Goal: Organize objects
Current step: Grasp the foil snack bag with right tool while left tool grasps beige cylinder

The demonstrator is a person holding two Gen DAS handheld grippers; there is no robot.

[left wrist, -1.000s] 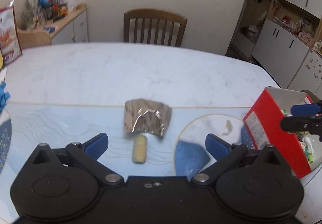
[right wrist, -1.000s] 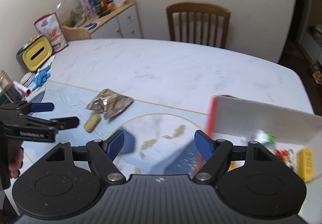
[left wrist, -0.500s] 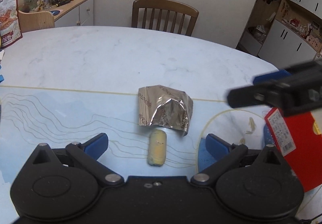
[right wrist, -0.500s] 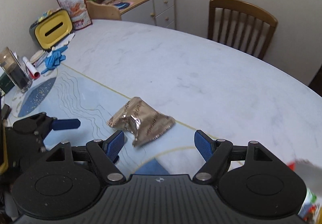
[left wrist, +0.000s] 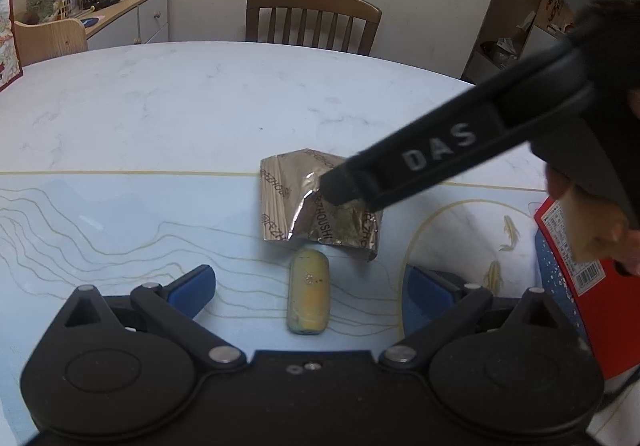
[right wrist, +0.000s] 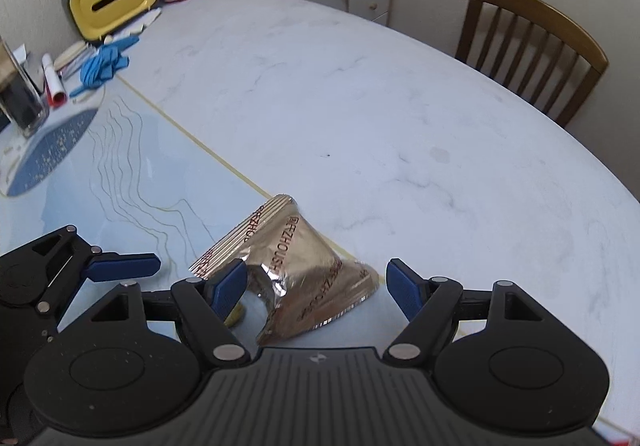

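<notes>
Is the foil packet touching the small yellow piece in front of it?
Cannot tell. In the left wrist view the foil packet meets the yellow piece's top end, but overlap or contact isn't plain.

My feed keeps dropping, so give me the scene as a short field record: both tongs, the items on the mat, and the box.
left tongs: open, straddling the yellow capsule-shaped item, not touching it
right tongs: open, either side of the foil packet, not closed on it
foil packet: crumpled, lying flat across the mat's edge line
yellow item: just nearer the camera than the packet
red box: at right edge of left view
table: white marble
</notes>
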